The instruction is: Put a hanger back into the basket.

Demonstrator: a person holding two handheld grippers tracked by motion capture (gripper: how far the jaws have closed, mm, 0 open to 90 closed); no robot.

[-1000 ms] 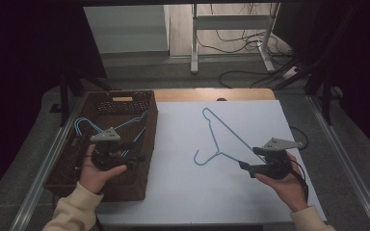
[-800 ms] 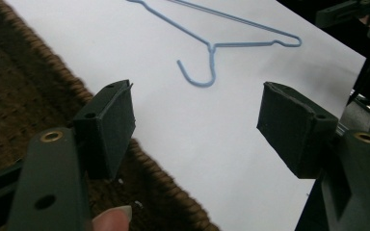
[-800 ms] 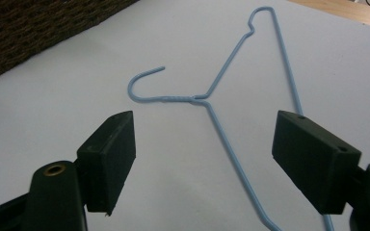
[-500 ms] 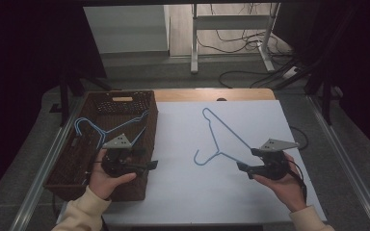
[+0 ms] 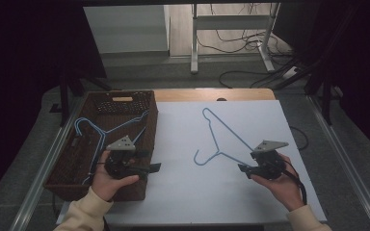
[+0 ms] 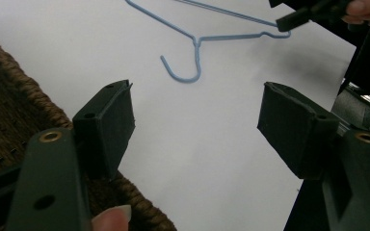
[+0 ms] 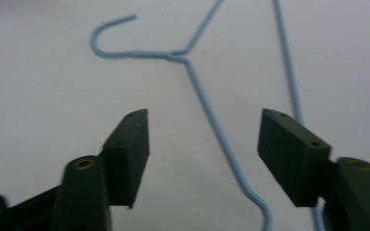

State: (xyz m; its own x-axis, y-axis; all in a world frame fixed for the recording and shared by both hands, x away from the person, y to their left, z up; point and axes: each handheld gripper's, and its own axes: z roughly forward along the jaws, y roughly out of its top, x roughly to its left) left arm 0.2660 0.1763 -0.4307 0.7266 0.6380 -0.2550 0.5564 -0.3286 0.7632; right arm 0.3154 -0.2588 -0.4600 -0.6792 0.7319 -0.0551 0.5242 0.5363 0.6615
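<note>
A blue wire hanger [image 5: 218,152] lies flat on the white sheet [image 5: 183,192], hook toward the near left. My right gripper [image 5: 242,168] is open at the hanger's near right corner, pointing left. In the right gripper view the hanger's wire [image 7: 212,115] runs between the spread jaws of the right gripper [image 7: 204,154]. My left gripper [image 5: 153,168] hangs open over the right rim of the wicker basket [image 5: 151,125], pointing right. From the left gripper view the open left gripper [image 6: 197,125] faces the hanger's hook [image 6: 185,77], well short of it. A second blue hanger [image 5: 84,120] lies in the basket.
The dark basket fills the table's left side; its woven rim [image 6: 9,96] sits under the left jaw. Metal rails [image 5: 347,163] flank the table. A stand's legs and cables [image 5: 231,43] lie on the floor beyond the far edge.
My left gripper has moved right and nearer, from over the basket's inside to its right rim, and now points at the sheet. The right gripper has barely shifted.
</note>
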